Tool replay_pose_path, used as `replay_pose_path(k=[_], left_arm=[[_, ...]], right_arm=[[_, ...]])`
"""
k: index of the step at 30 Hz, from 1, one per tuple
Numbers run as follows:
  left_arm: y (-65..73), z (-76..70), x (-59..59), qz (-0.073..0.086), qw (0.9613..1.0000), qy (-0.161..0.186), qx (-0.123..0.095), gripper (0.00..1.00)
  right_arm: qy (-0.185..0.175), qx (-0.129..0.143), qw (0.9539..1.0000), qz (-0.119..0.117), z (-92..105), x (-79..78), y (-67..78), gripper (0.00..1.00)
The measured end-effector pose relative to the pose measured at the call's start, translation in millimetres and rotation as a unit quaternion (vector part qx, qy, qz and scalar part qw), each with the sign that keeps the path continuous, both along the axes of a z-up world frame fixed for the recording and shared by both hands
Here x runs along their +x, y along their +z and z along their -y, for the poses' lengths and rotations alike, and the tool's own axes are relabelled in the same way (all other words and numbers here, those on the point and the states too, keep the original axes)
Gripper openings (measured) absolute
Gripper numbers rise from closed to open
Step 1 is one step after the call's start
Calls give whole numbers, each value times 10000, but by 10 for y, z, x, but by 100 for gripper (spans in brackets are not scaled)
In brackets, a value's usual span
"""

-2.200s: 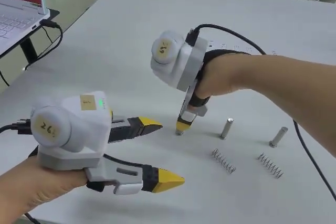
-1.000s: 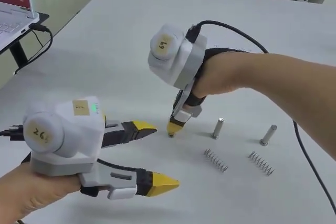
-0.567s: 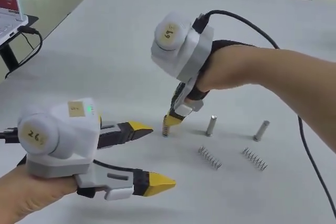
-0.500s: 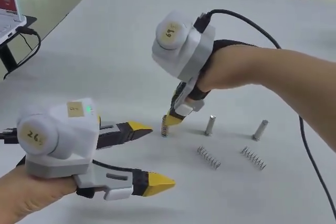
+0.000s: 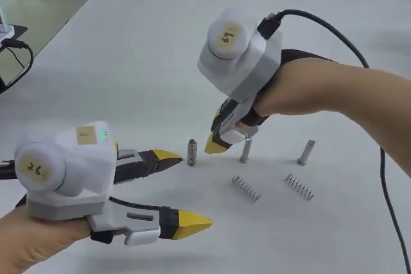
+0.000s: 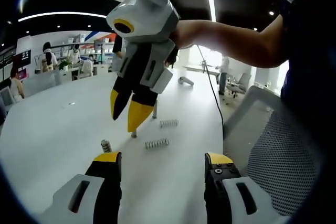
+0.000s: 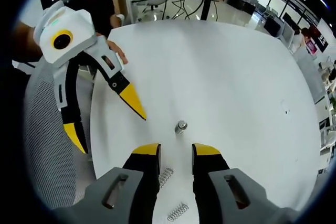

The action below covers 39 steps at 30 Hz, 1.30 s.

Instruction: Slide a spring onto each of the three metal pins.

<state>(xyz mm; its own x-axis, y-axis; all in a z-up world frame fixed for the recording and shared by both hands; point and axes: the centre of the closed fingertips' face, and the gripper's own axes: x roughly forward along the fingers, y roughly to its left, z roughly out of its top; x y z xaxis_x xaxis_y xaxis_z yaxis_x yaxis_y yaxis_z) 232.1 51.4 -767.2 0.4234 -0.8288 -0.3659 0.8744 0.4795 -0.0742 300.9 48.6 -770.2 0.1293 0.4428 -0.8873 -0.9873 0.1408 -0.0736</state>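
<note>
Broadly, table (image 5: 128, 43): white and flat, it lay under both tools and carried every pin and spring.
Right arm: the forearm reached in from the right of the head view with the wrist bent; the right hand (image 5: 292, 88) was wrapped round the handle, so the tool pointed steeply down at the table.
Left arm: the left hand (image 5: 29, 242) sat low and close to the person and held its tool nearly level, tips aimed toward the pins.
Right gripper (image 5: 217, 145): its jaws stood a narrow gap apart with nothing between them; the tips hung just over the table, and I could not tell whether they touched anything.
Left gripper (image 5: 183, 189): its jaws were spread wide and empty, stopping short of the pins.
First pin (image 5: 192, 152): upright, just ahead of the right gripper's tips and just beyond the left gripper's upper tip.
Fitted spring (image 6: 106, 145): coiled around the first pin.
Second pin (image 5: 245, 150): upright and bare, just beside the right gripper's tips on the side away from the first pin, partly hidden by them.
Third pin (image 5: 306, 152): upright and bare, farther out on that same side, apart from the tool.
Inner spring (image 5: 244, 188): flat on the table, near the right gripper's tips, on the person's side of the second pin.
Outer spring (image 5: 298, 186): flat on the table, near the third pin.
</note>
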Motion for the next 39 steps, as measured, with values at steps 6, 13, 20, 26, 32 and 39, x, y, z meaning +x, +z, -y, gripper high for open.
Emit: replay_pose_path(k=[6, 13, 20, 26, 32, 39], left_arm=[[15, 33, -4, 14, 10000, -51, 12, 59], [23, 62, -4, 22, 9999, -98, 9, 59], [20, 89, -18, 16, 9999, -162, 33, 59], [23, 93, -22, 21, 9998, -196, 58, 60], [23, 89, -26, 9, 9997, -221, 79, 59], [28, 101, -31, 4, 9996, -257, 93, 59]], right_arm=[[-157, 122, 9998, 26, 127, -42, 16, 21], [-426, 263, 9987, 35, 340, -69, 15, 21], [-745, 390, 9965, 38, 577, -114, 5, 21], [-1023, 465, 9937, 15, 756, -142, -27, 21], [-1334, 492, 9898, -22, 973, -164, -89, 21], [-1726, 475, 9838, -129, 1237, -190, -226, 21]])
